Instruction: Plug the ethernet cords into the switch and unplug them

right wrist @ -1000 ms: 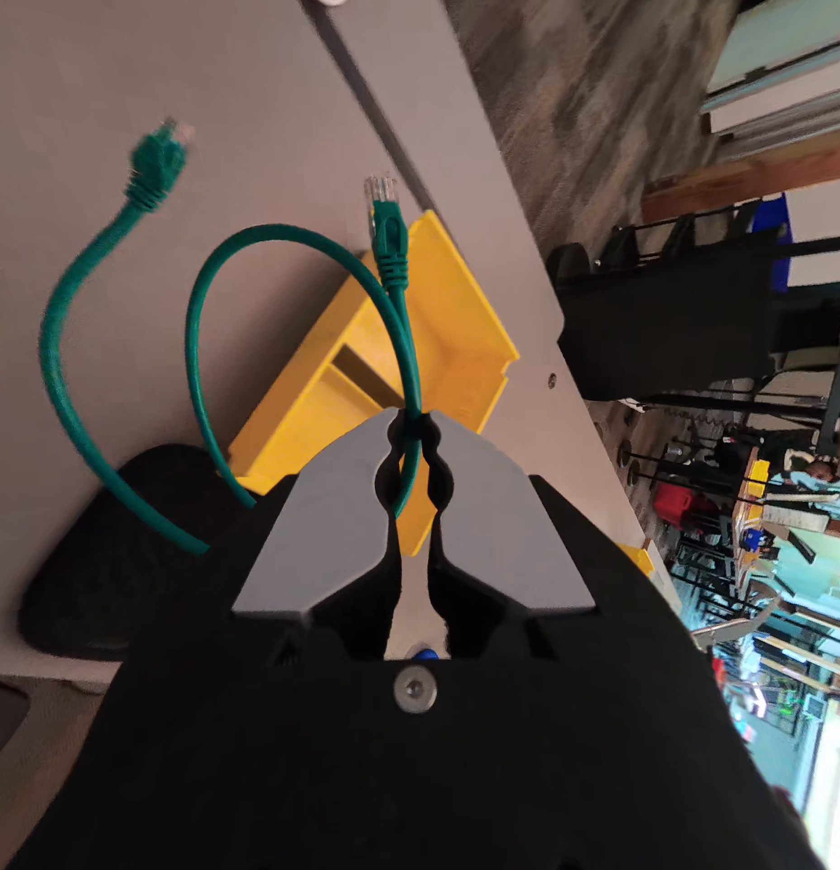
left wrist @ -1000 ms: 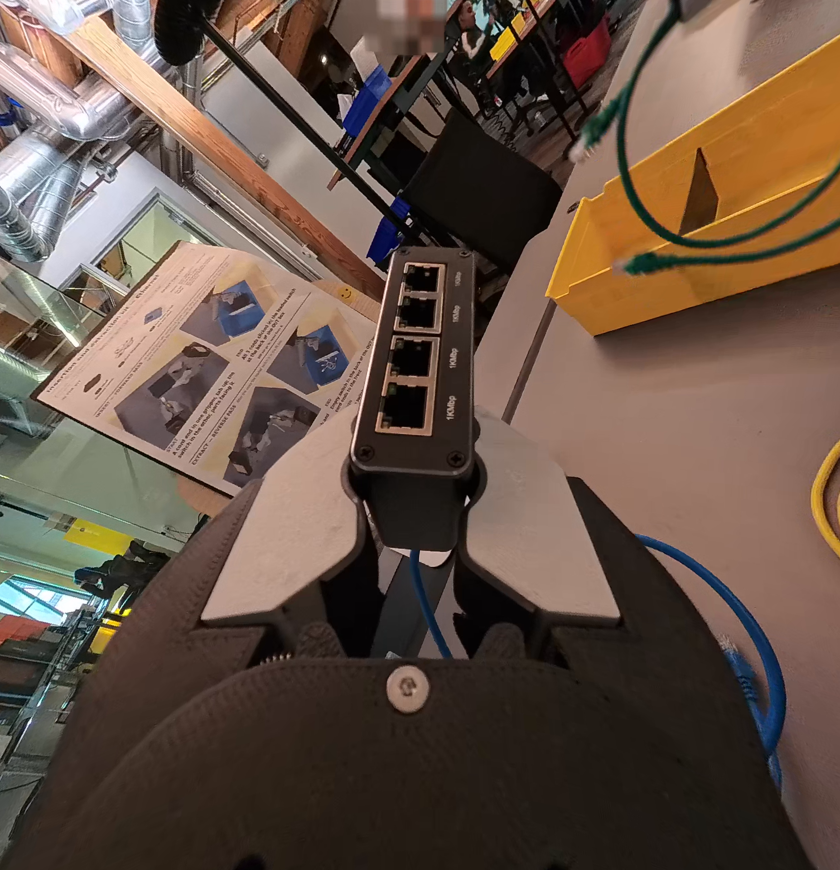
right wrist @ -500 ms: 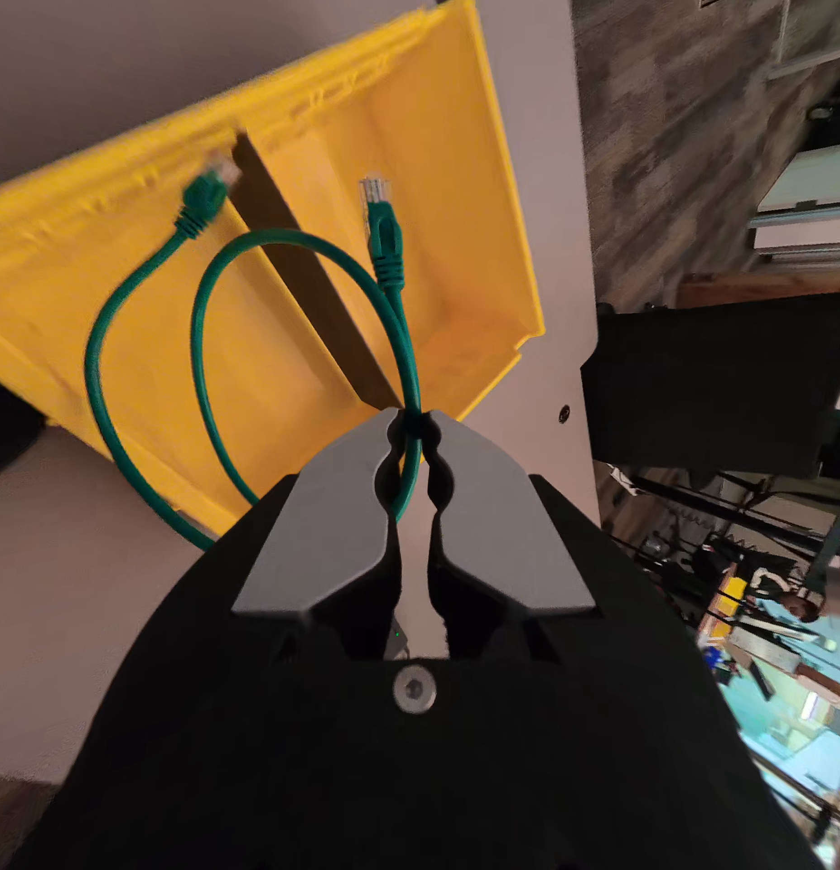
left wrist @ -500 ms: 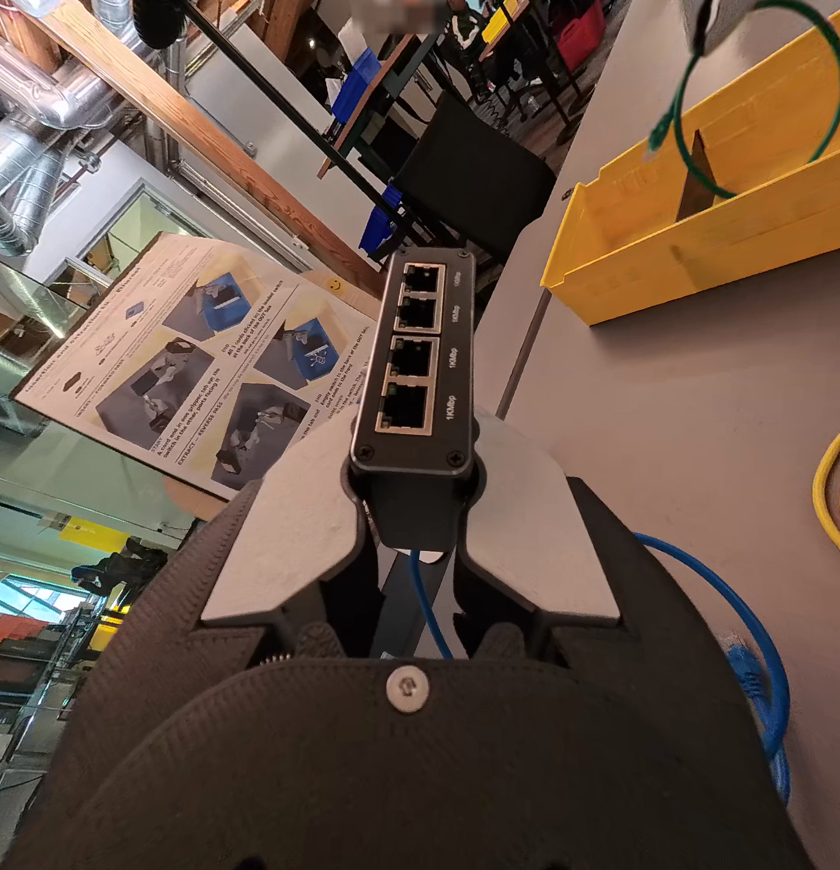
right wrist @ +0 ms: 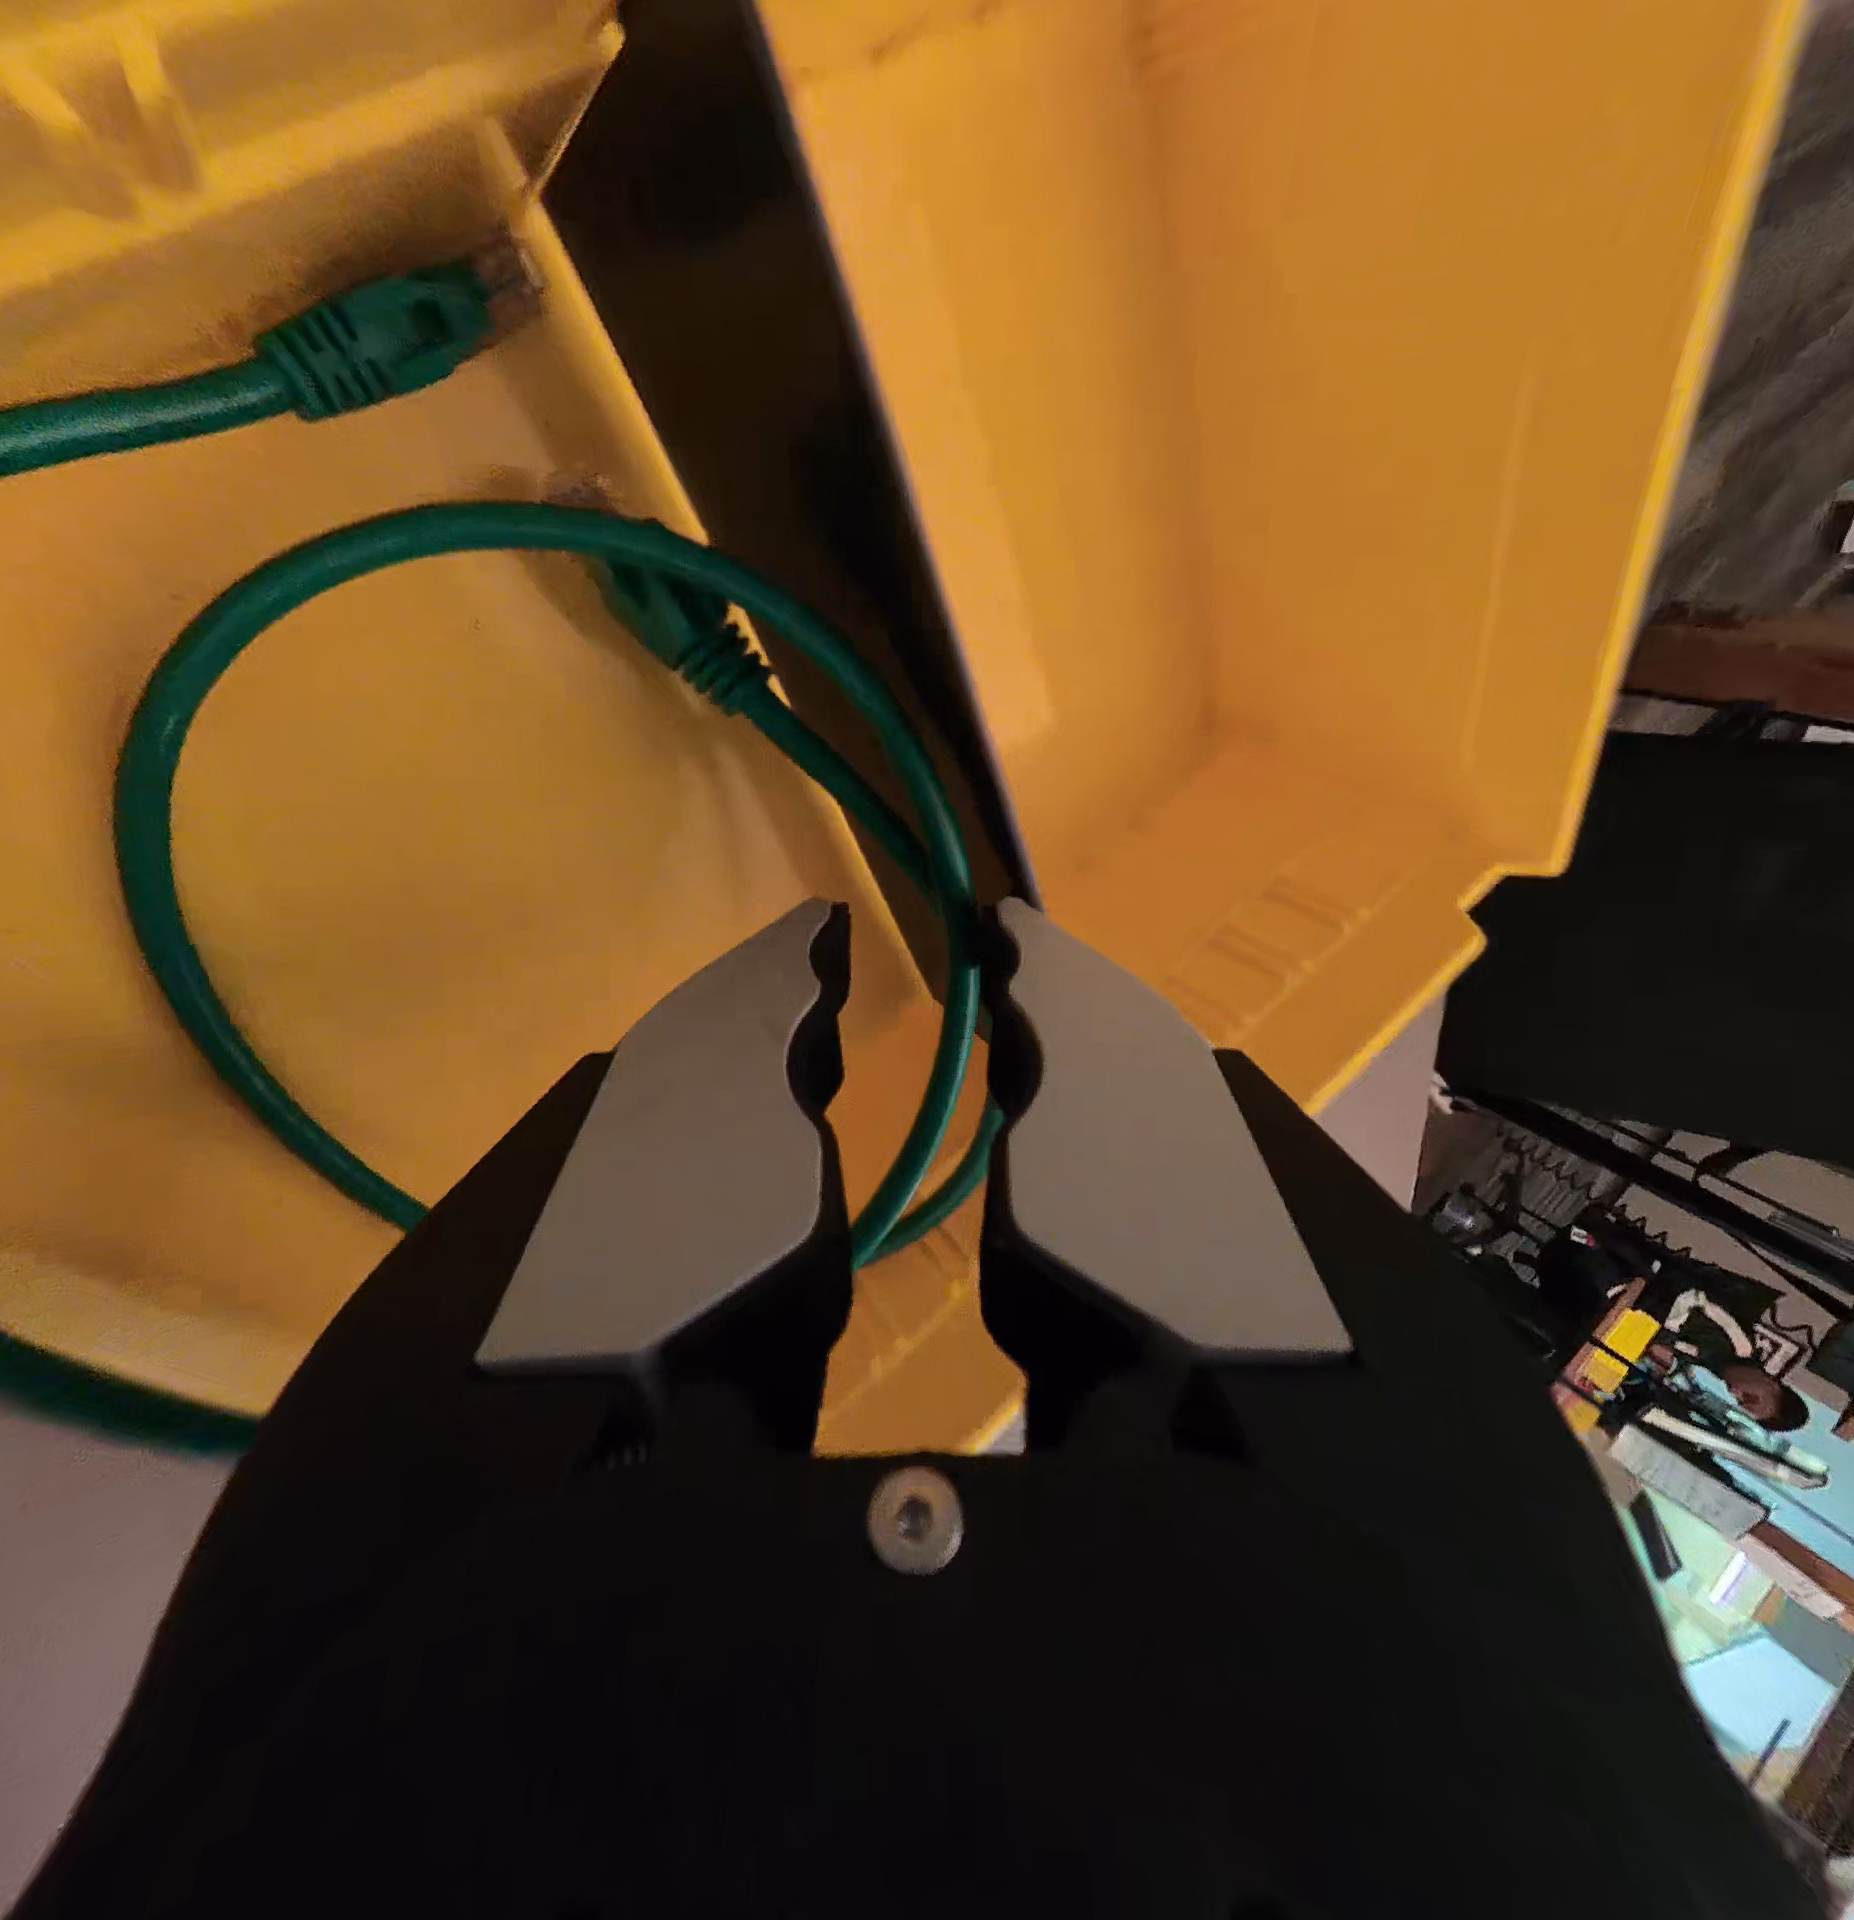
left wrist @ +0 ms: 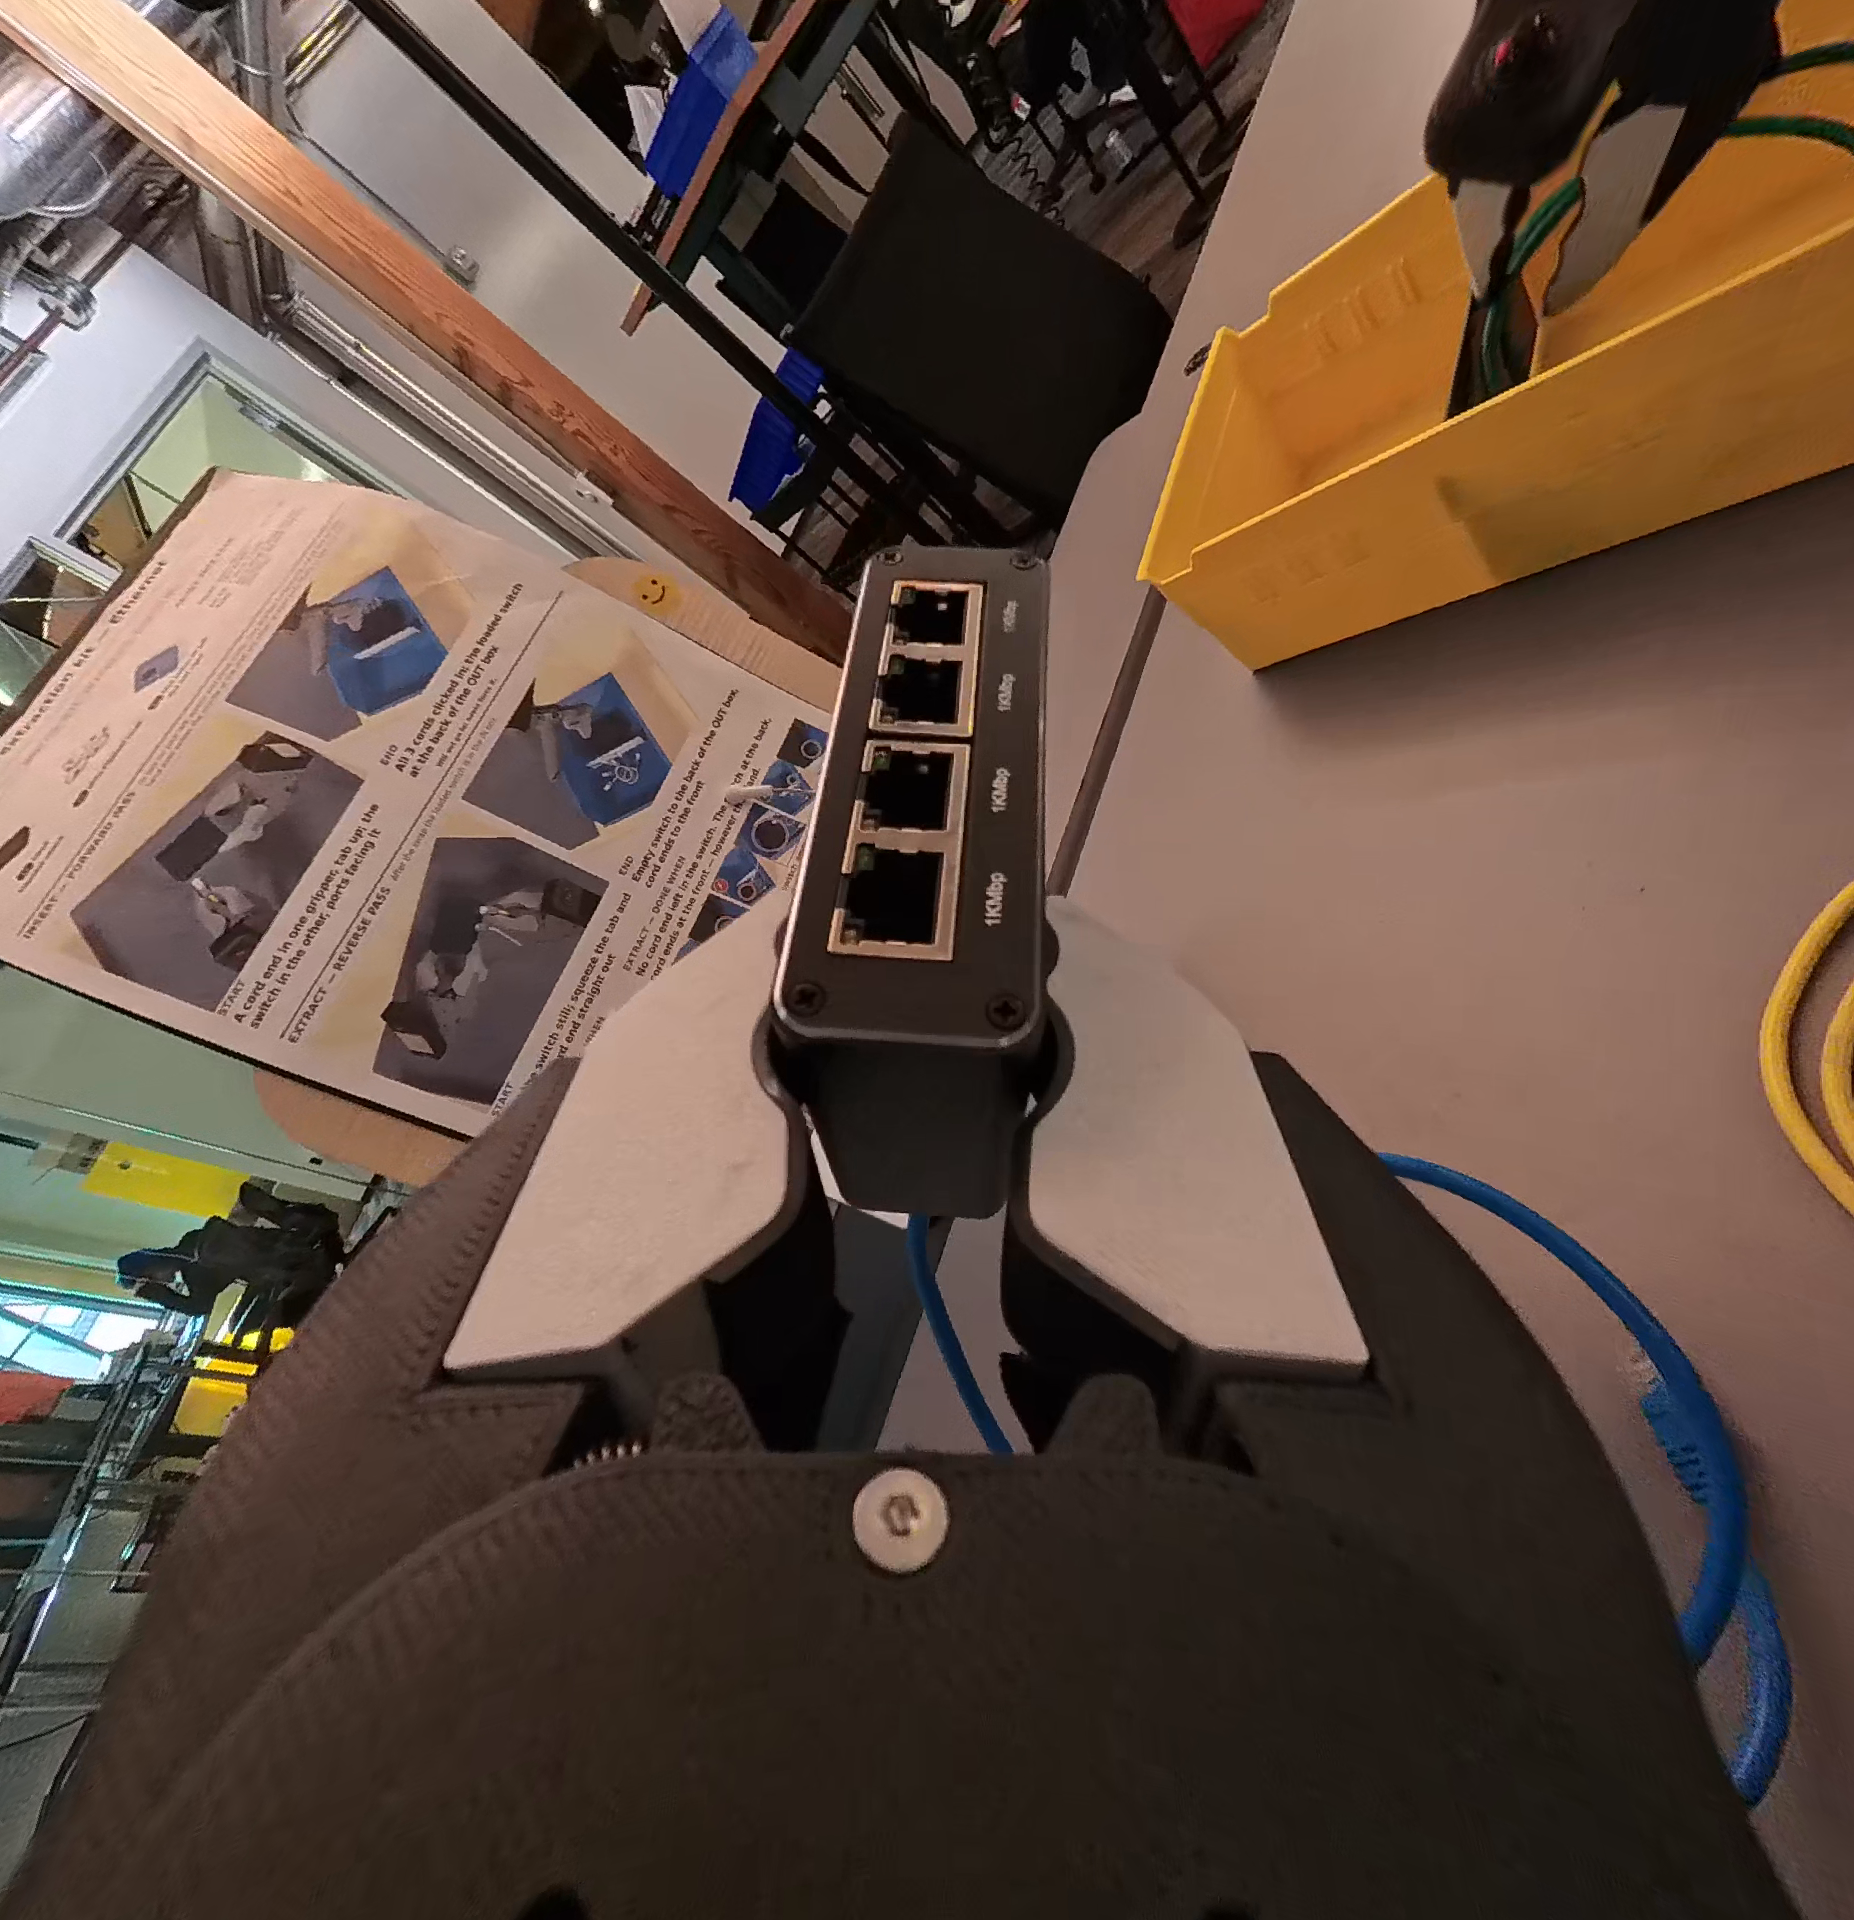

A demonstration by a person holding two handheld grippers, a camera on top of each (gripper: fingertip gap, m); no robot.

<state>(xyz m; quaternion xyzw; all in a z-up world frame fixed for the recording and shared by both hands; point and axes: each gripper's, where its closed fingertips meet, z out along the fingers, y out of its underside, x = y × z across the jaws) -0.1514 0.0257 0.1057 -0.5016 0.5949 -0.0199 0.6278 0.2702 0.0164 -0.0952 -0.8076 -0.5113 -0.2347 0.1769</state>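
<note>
My left gripper (left wrist: pixel 907 1039) is shut on the black switch (left wrist: pixel 907 790) and holds it upright above the grey table (left wrist: pixel 1474 831). All its ports facing me are empty. My right gripper (right wrist: pixel 918 920) is open, low inside the yellow bin (right wrist: pixel 1318 416). The green cord (right wrist: pixel 154 831) lies coiled in the bin's left compartment, with both plugs (right wrist: pixel 393 332) inside, and still runs between the open fingers beside the right one. In the left wrist view the right gripper (left wrist: pixel 1525 291) reaches down into the yellow bin (left wrist: pixel 1525 468).
A blue cord (left wrist: pixel 1671 1403) and a yellow cord (left wrist: pixel 1827 1049) lie on the table to the right of my left gripper. A dark divider (right wrist: pixel 798 416) splits the bin. An instruction poster (left wrist: pixel 383 779) stands at the left, beyond the table edge. The gap from one gripper's tips to the other's is roughly 45 cm.
My right gripper carried the green cord over the bin, lowered it into the left compartment and opened, letting the cord go. My left gripper kept holding the switch nearly still.
</note>
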